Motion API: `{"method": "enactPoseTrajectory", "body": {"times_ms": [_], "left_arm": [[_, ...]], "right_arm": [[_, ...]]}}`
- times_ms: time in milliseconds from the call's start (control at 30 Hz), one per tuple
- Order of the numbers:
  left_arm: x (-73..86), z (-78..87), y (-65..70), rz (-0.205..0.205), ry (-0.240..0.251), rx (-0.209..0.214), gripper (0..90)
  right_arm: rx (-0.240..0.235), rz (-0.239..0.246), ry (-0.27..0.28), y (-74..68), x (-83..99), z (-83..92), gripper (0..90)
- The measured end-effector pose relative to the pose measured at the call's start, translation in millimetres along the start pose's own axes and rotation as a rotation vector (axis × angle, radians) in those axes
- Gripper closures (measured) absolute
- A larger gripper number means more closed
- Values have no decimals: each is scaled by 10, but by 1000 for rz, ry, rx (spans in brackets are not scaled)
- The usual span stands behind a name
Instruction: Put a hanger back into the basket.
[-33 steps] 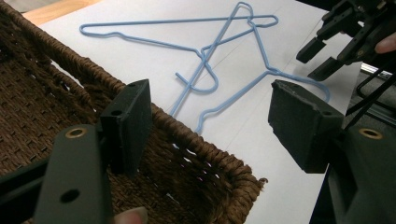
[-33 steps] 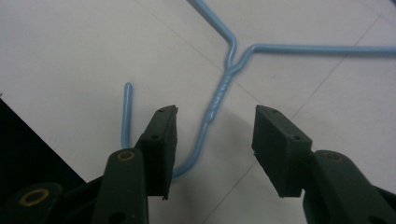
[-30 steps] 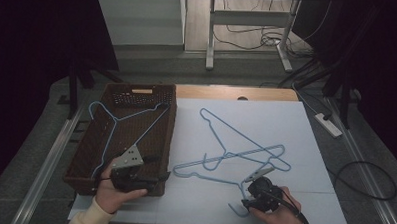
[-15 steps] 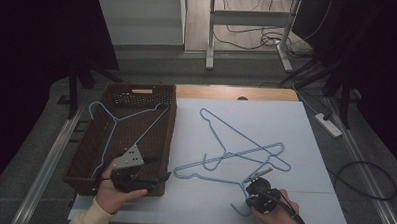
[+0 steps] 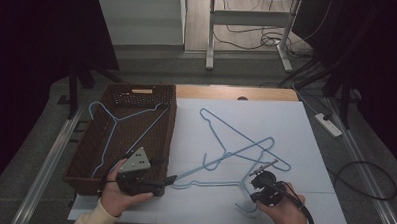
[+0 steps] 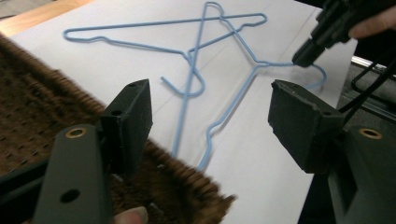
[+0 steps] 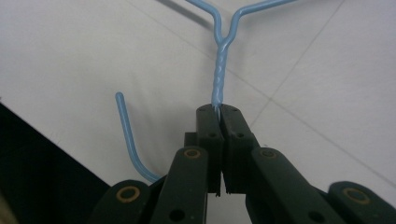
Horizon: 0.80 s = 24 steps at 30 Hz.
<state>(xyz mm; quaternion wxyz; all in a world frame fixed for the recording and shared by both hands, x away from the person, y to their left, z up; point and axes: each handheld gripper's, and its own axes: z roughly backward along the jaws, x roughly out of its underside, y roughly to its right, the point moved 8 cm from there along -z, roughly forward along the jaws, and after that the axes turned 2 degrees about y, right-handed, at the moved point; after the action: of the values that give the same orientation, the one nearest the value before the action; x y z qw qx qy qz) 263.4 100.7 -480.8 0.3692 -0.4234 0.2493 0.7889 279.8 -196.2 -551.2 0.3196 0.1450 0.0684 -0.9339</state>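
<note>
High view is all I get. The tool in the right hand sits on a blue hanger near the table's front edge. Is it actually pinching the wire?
Observer: Yes. In the right gripper view the right gripper is shut on the hanger, clamping its twisted neck just below where the two wires fork.
Operator: And where is its hook?
Observer: The hook curves round beside the jaws and lies on the white sheet, outside the grip.
Operator: Is the other tool holding anything?
Observer: No. The left gripper view shows the left gripper with its jaws wide apart and nothing between them, held over the edge of the woven basket.
</note>
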Motion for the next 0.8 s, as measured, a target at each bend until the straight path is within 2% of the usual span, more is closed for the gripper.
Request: {"method": "enactPoseTrajectory", "body": {"times_ms": [133,433,567,633,800], "left_arm": [[-49,-87,118,-14,-15,14,316],[-110,-420,364,-41,-96,54,319],[-70,-650,466,-70,-149,67,324],[-47,-762,499,-99,-176,66,335],[-40,-1002,556,-105,-206,83,342]], "right_arm": [[6,28,-5,46,-59,122,879],[-6,47,-5,80,-71,163,879],[-6,56,-5,78,-69,166,879],[-4,58,-6,70,-70,172,880],[0,69,-6,59,-81,196,879]]}}
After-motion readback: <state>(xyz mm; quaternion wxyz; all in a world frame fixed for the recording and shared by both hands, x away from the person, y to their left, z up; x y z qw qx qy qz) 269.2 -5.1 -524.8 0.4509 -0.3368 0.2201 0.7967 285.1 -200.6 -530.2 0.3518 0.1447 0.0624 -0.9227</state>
